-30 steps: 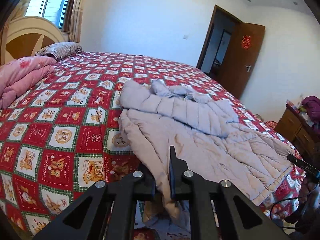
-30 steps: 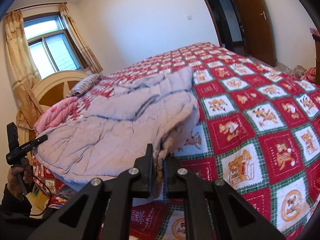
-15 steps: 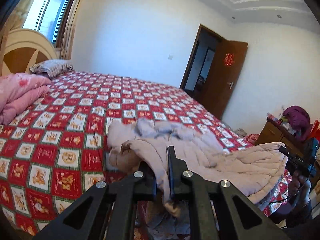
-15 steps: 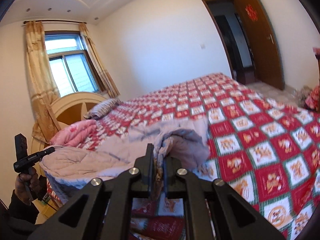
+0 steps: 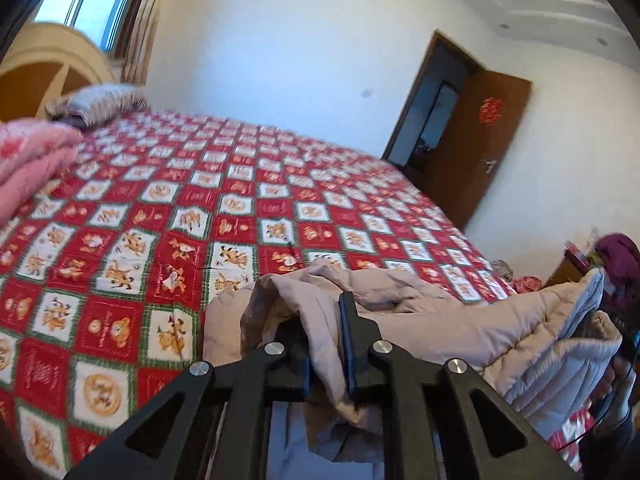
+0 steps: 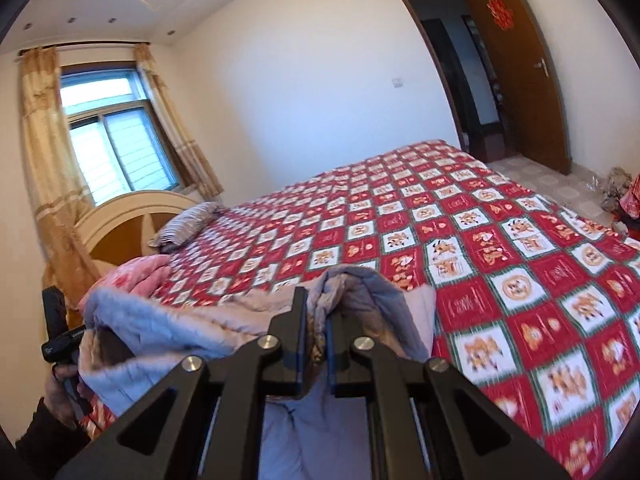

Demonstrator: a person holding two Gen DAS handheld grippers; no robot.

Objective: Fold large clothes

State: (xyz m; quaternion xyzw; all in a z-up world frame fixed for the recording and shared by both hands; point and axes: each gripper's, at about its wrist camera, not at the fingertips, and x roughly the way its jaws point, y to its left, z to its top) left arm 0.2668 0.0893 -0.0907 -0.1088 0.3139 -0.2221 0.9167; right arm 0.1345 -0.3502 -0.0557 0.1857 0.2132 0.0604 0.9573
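Left gripper [image 5: 326, 354]: I had its jaws opening, pale quilted puffer coat [image 5: 440, 320] fabric between them
Right gripper [image 6: 316, 340]: I kept it clamped on the coat's edge

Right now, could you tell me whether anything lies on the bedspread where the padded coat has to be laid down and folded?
Nothing visible does. The coat hangs between both grippers; the checked bedspread beyond it is bare. The pink quilt and pillow lie by the headboard.
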